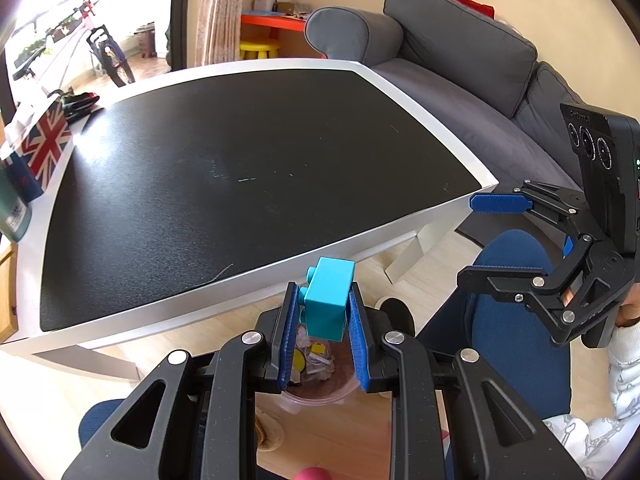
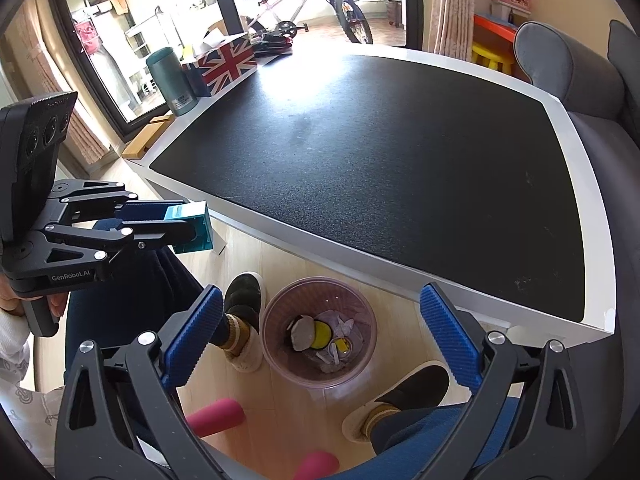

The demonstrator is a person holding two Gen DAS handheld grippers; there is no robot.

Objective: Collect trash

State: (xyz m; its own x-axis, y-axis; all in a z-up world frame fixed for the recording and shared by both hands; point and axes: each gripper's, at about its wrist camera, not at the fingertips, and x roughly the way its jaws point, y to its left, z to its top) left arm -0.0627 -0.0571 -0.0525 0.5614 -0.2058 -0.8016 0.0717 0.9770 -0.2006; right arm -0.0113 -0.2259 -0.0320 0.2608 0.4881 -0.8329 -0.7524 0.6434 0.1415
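Below your two grippers, on the wood floor by your feet, stands one pale pink bin (image 2: 320, 328). It holds crumpled white scraps and yellow pieces; count unclear. One bin only.

Your left gripper (image 1: 323, 338) tilts steeply down, jaws drawn narrow and pressed on one teal block (image 1: 328, 304). Both blue pads (image 1: 289, 336) touch its sides. The block sits at the fingertips, studs facing left, over the bin's mouth as the left wrist view has it. From the right wrist view the same block (image 2: 192, 226) shows at the left, in line with the table's near edge, and whether it hangs over the bin or beside it cannot be told from there.

Your right gripper (image 2: 320, 336) also points steeply down, jaws spread wide, nothing between them. The bin shows in the gap. Two ribbed blue pads (image 2: 448, 340), clear of everything.

"GenRobot.AI" is printed in white on the left gripper's black body. Three round lenses sit on each gripper's camera block.

Two dark slippers with light soles flank the bin, with blue trouser legs above them. Two pink foam-like rods lie at the lower edge.

Farther out, the white table (image 2: 576, 184) carries one black mat (image 2: 380, 152), bare across its middle. At its far left corner: one dark green flask with a small unreadable label, one Union Jack box. Beyond: one grey sofa, one bicycle, one yellow stool.
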